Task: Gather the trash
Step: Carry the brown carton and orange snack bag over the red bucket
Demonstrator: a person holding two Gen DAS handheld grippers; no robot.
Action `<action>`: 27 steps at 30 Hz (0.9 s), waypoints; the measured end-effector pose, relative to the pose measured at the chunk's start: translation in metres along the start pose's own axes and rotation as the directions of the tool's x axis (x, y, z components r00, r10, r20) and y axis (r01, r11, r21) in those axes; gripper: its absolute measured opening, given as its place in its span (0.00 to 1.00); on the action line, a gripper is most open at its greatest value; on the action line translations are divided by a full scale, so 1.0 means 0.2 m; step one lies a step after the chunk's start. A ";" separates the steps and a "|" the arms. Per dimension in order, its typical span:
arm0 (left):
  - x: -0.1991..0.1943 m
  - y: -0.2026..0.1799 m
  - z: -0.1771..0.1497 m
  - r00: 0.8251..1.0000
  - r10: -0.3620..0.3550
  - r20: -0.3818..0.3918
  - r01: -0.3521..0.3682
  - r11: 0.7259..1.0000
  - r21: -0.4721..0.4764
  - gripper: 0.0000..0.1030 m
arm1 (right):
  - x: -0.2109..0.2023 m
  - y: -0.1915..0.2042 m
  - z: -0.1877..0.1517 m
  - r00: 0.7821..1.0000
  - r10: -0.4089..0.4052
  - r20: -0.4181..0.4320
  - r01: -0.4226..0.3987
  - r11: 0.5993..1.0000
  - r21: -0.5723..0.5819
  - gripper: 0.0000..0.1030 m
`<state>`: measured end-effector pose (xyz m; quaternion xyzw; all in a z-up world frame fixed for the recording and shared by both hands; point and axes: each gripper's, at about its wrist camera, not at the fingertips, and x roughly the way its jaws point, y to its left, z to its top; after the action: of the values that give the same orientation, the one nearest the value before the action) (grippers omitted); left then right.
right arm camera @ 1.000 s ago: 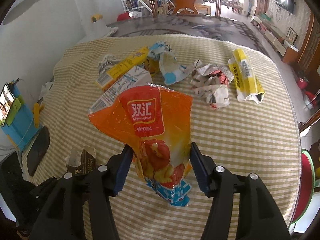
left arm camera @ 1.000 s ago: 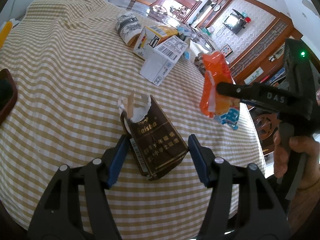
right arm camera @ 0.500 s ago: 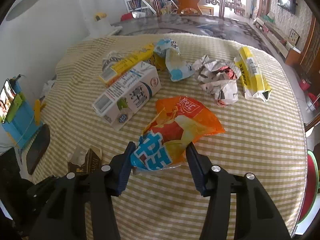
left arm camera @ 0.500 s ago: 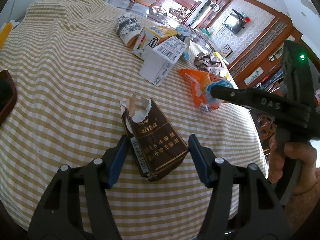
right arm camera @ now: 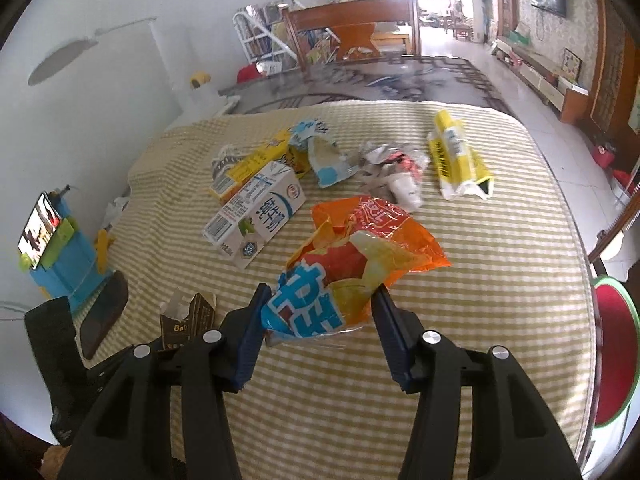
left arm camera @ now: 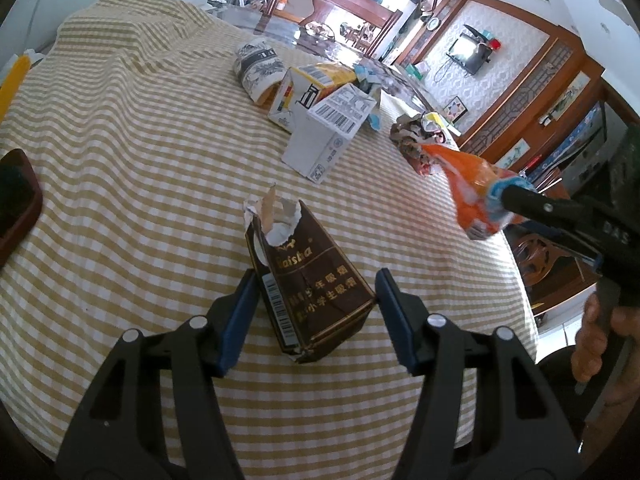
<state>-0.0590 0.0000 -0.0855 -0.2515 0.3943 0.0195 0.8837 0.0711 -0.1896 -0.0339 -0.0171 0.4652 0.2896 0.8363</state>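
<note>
My left gripper (left arm camera: pixel 314 312) is shut on a torn brown carton (left arm camera: pixel 308 280), held just above the checked tablecloth (left arm camera: pixel 132 152). My right gripper (right arm camera: pixel 318 330) is shut on an orange snack bag (right arm camera: pixel 360 252), which hangs out flat over the cloth; the bag also shows in the left wrist view (left arm camera: pixel 476 192). A white milk carton (right arm camera: pixel 256 220), a yellow box (right arm camera: pixel 248 164), a blue-white wrapper (right arm camera: pixel 328 156), crumpled paper (right arm camera: pixel 394 172) and a yellow packet (right arm camera: pixel 456 156) lie across the table's far half.
A dark phone (right arm camera: pixel 104 312) lies at the table's left edge beside a blue stand with a lit screen (right arm camera: pixel 48 240). A wooden chair (right arm camera: pixel 352 32) stands behind the table. The table's right edge drops to the floor by a red stool (right arm camera: pixel 612 320).
The right gripper has lowered and tipped the orange bag from hanging upright to lying out forward. The left gripper with the brown carton has barely moved.
</note>
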 end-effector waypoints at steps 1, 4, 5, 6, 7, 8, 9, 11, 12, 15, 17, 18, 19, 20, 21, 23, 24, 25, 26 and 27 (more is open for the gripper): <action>0.00 0.00 0.00 1.000 0.005 0.003 -0.005 1.000 0.002 0.56 | -0.02 -0.02 -0.01 1.000 0.000 0.004 0.000 1.000 0.009 0.49; 0.00 0.00 -0.01 1.000 0.012 0.006 -0.012 1.000 0.004 0.56 | -0.05 -0.06 -0.04 1.000 0.011 0.010 -0.011 0.999 0.042 0.49; 0.01 0.00 -0.01 1.000 0.015 0.006 -0.015 1.000 0.005 0.56 | -0.06 -0.08 -0.04 1.000 0.017 0.010 -0.018 0.998 0.053 0.49; 0.01 0.00 -0.01 1.000 0.019 0.006 -0.019 1.000 0.007 0.56 | -0.08 -0.10 -0.05 1.000 0.029 0.012 -0.029 0.997 0.071 0.49; 0.02 0.00 -0.01 1.000 0.023 0.006 -0.023 1.000 0.008 0.56 | -0.09 -0.11 -0.06 0.999 0.036 0.017 -0.037 0.996 0.085 0.49; 0.02 0.00 -0.01 1.000 0.024 0.008 -0.024 1.000 0.009 0.56 | -0.10 -0.13 -0.07 0.999 0.039 0.022 -0.041 0.995 0.094 0.49; 0.02 0.00 -0.02 1.000 0.028 0.012 -0.028 0.999 0.015 0.56 | -0.13 -0.15 -0.08 0.999 0.041 0.031 -0.044 0.994 0.103 0.49; 0.02 -0.01 -0.02 0.999 0.040 0.018 -0.040 0.999 0.034 0.56 | -0.18 -0.18 -0.09 0.998 0.046 0.049 -0.051 0.991 0.122 0.49; 0.02 -0.01 -0.03 0.999 0.044 0.022 -0.045 0.998 0.039 0.56 | -0.20 -0.20 -0.10 0.997 0.049 0.057 -0.056 0.989 0.133 0.49; 0.03 -0.03 -0.04 0.998 0.063 0.033 -0.064 0.996 0.061 0.56 | -0.27 -0.27 -0.13 0.996 0.046 0.082 -0.059 0.984 0.167 0.49; 0.03 -0.05 -0.04 0.997 0.074 0.029 -0.076 0.994 0.075 0.56 | -0.31 -0.32 -0.15 0.994 0.038 0.099 -0.056 0.980 0.190 0.49; 0.03 -0.06 -0.04 0.997 0.070 0.023 -0.072 0.995 0.075 0.56 | -0.32 -0.34 -0.17 0.994 0.033 0.104 -0.054 0.978 0.200 0.49; 0.03 -0.06 -0.04 0.998 0.064 0.019 -0.065 0.995 0.071 0.56 | -0.34 -0.36 -0.18 0.994 0.031 0.108 -0.054 0.976 0.211 0.49; 0.02 -0.08 -0.04 0.998 0.056 0.015 -0.057 0.996 0.071 0.56 | -0.36 -0.39 -0.20 0.993 0.030 0.113 -0.055 0.972 0.227 0.49; 0.02 -0.09 -0.04 0.998 0.054 0.016 -0.055 0.996 0.074 0.56 | -0.37 -0.41 -0.21 0.993 0.029 0.116 -0.057 0.969 0.239 0.49; 0.00 -0.15 -0.03 0.999 0.045 0.025 -0.047 0.994 0.098 0.56 | -0.39 -0.47 -0.24 0.990 0.044 0.134 -0.081 0.956 0.281 0.49; -0.01 -0.18 -0.02 0.999 0.037 0.028 -0.040 0.994 0.105 0.56 | -0.42 -0.50 -0.25 0.985 0.067 0.156 -0.113 0.945 0.307 0.49; -0.02 -0.21 -0.01 0.999 0.022 0.032 -0.026 0.993 0.112 0.56 | -0.44 -0.52 -0.25 0.982 0.074 0.174 -0.127 0.939 0.320 0.49; -0.03 -0.24 0.00 0.999 0.011 0.035 -0.015 0.993 0.117 0.56 | -0.47 -0.53 -0.25 0.980 0.065 0.189 -0.125 0.938 0.322 0.49; -0.04 -0.29 0.01 0.999 -0.012 0.038 0.007 0.992 0.123 0.56 | -0.49 -0.54 -0.25 0.978 0.056 0.199 -0.119 0.940 0.320 0.49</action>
<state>-0.0490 -0.0483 -0.0541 -0.1981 0.3764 -0.0042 0.9050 0.0474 -0.3404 -0.0102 0.1713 0.4267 0.2448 0.8536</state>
